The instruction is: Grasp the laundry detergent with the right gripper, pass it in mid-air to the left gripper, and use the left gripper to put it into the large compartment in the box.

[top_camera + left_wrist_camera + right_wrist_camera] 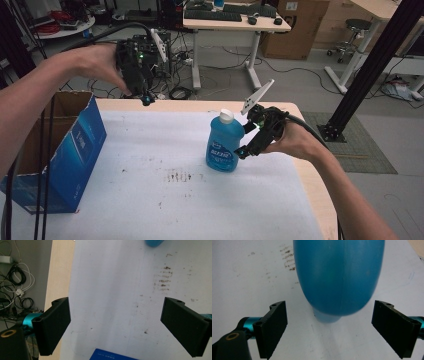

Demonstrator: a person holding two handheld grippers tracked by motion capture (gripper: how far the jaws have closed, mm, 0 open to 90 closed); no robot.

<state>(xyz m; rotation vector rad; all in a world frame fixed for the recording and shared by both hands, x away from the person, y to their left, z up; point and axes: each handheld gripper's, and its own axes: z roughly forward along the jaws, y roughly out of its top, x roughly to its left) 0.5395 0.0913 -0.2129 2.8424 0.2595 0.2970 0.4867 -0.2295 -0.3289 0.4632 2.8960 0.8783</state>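
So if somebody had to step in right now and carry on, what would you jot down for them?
Right gripper: open, jaws on either side of the blue bottle, not closed on it yet.
Left gripper: open, holding nothing, raised over the far edge of the table.
Blue bottle: upright on the white table cover, white cap on, right of centre.
Blue cardboard box: open, at the table's left edge.
Done: the right gripper is lined up on the bottle.
Left: close on the bottle and lift it; the open box looks like the likely place for it, though that is a guess.
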